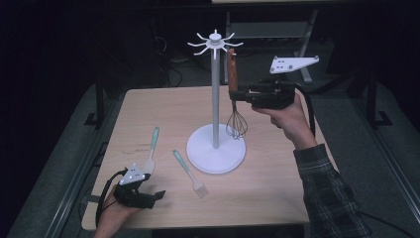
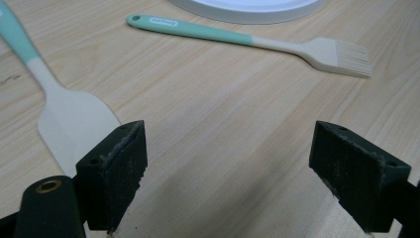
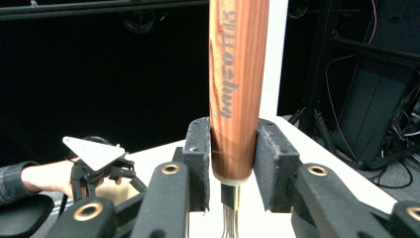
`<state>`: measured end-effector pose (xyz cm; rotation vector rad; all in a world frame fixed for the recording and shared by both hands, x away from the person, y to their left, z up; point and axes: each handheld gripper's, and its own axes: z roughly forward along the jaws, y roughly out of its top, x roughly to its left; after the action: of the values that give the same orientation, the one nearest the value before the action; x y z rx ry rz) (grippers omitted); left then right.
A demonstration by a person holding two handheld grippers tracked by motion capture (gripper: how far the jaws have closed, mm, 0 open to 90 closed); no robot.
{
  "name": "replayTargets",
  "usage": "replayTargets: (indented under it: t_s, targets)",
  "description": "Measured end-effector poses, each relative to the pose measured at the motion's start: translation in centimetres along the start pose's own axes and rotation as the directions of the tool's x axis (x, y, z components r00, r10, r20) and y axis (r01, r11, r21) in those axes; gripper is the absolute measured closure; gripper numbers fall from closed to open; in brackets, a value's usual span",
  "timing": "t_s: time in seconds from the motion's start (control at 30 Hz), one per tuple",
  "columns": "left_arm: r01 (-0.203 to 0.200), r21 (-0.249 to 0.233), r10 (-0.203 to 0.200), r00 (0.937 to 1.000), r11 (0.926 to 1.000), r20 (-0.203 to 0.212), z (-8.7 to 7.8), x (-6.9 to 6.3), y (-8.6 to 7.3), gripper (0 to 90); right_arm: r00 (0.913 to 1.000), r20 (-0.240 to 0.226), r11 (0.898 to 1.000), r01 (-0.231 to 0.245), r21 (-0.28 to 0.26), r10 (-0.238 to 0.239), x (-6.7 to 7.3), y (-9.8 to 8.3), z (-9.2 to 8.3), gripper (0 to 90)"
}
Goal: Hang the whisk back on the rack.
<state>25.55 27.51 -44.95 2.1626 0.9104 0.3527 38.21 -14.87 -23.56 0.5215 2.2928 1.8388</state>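
Left hand-held gripper rests low at lower left of the high view, jaws spread wide with nothing between them, only bare light wood bench in the gap. It looks parked there, staged close to the two utensils that lie flat.

Just beyond it: cream silicone spatula with mint-green handle, blade partly hidden behind the gripper's grey plate in the high view. Beside it, cream silicone basting brush with mint-green handle, apart from the spatula, bristles toward the near edge.

Centre: white utensil stand, round base, tall post, ring of hooks on top.

Right hand-held gripper at centre right of the high view, jaws clamped on the lower end of the wood-handled wire whisk. Whisk held upright, wires down, right of the post and below the hooks; likely so the handle top can go up to a hook.

Can't make out: a hanging loop on the handle top, cut off in the right gripper view; whether the wires touch the stand's base.
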Motion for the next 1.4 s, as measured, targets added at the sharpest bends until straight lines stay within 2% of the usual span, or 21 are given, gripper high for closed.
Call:
replayTargets:
  t_s: [0.2, 0.23, 0.37, 0.43, 0.57, 0.77, 0.93, 0.97, 1.17, 1.4]
  targets:
    - [0.006, 0.004, -0.006, 1.0, 1.0, 0.004, 0.0, 0.0, 0.1, 15.0, 1.0, 0.01, 1.0, 0.0, 0.015, 0.0, 0.2, -0.3, 0.0, 57.8]
    - [0.012, -0.004, -0.012, 0.9999, 0.9999, 0.004, 0.1, -0.1, 0.0, 15.0, 0.9997, 0.025, 1.0, -0.005, 0.019, 0.005, 0.2, -0.5, 0.0, 50.1]
    - [0.009, 0.003, -0.009, 1.0, 1.0, 0.001, 0.0, 0.0, 0.0, 16.0, 0.9988, 0.044, 0.999, -0.022, 0.037, 0.02, 0.4, -1.4, -0.5, 38.3]
    - [0.013, 0.006, -0.013, 0.9999, 0.9999, 0.001, 0.0, 0.0, 0.0, 16.1, 0.9975, 0.066, 0.997, -0.03, 0.067, 0.026, 0.5, -2.2, -0.9, 31.8]
    - [0.011, 0.011, -0.011, 0.9999, 0.9999, 0.002, -0.1, 0.0, 0.1, 17.3, 0.9945, 0.098, 0.992, -0.048, 0.113, 0.037, 0.6, -4.1, -1.7, 26.8]
    - [0.009, 0.018, -0.009, 1.0, 0.9998, 0.003, 0.0, 0.0, 0.1, 18.3, 0.9872, 0.144, 0.986, -0.09, 0.138, 0.07, 0.5, -7.1, -3.0, 21.3]
    - [0.002, 0.023, -0.002, 1.0, 0.9997, 0.003, 0.0, 0.1, 0.1, 18.7, 0.9761, 0.201, 0.98, -0.117, 0.159, 0.084, 0.4, -10.0, -4.3, 17.9]
    - [0.011, 0.014, -0.011, 0.9999, 0.9998, 0.005, 0.0, 0.0, 0.1, 19.0, 0.9732, 0.212, 0.978, -0.126, 0.167, 0.089, 0.4, -10.6, -4.5, 17.4]
    - [0.015, 0.016, -0.015, 0.9998, 0.9998, 0.011, -0.1, 0.0, 0.1, 20.5, 0.954, 0.291, 0.966, -0.141, 0.218, 0.074, 0.7, -13.7, -5.7, 16.1]
    - [0.027, 0.014, -0.028, 0.9991, 0.9995, 0.032, -0.2, 0.0, 0.1, 24.9, 0.9368, 0.33, 0.948, -0.202, 0.244, 0.115, 0.8, -17.5, -7.2, 14.7]
